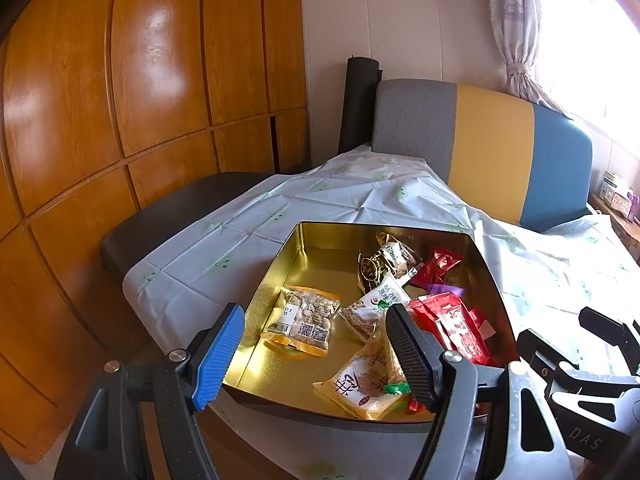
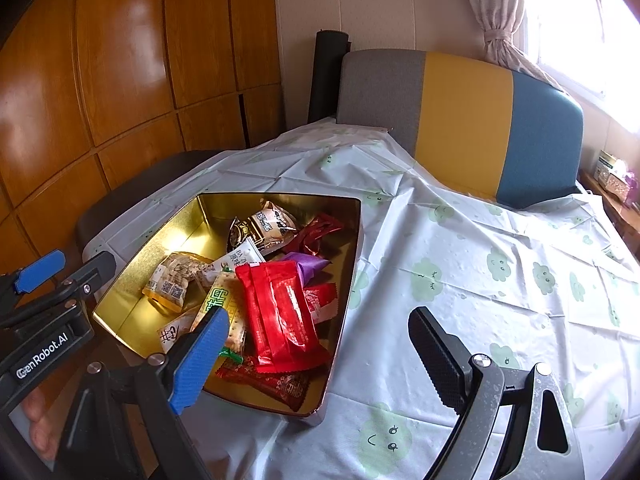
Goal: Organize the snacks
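Observation:
A gold tin (image 1: 260, 280) (image 2: 352, 240) stands open on the table and holds several snack packets. Among them are a clear peanut pack (image 1: 304, 316) (image 2: 172, 280), red packets (image 1: 456, 324) (image 2: 280, 312), a purple wrapper (image 2: 304, 266) and a cream pack (image 1: 364, 384). My left gripper (image 1: 314, 356) hovers open over the tin's near rim, with nothing between its fingers. My right gripper (image 2: 318, 356) is open too, astride the tin's near right corner, its blue pad over the snacks and its black pad over the cloth. Each gripper shows at the edge of the other's view (image 2: 68, 270) (image 1: 560, 332).
A white tablecloth (image 2: 480, 280) with green cloud faces covers the table right of the tin. Behind stand a grey, yellow and blue chair back (image 2: 460, 120), a black roll (image 2: 326, 76) and a wooden wardrobe (image 1: 140, 100). A dark seat (image 1: 180, 216) lies at the left.

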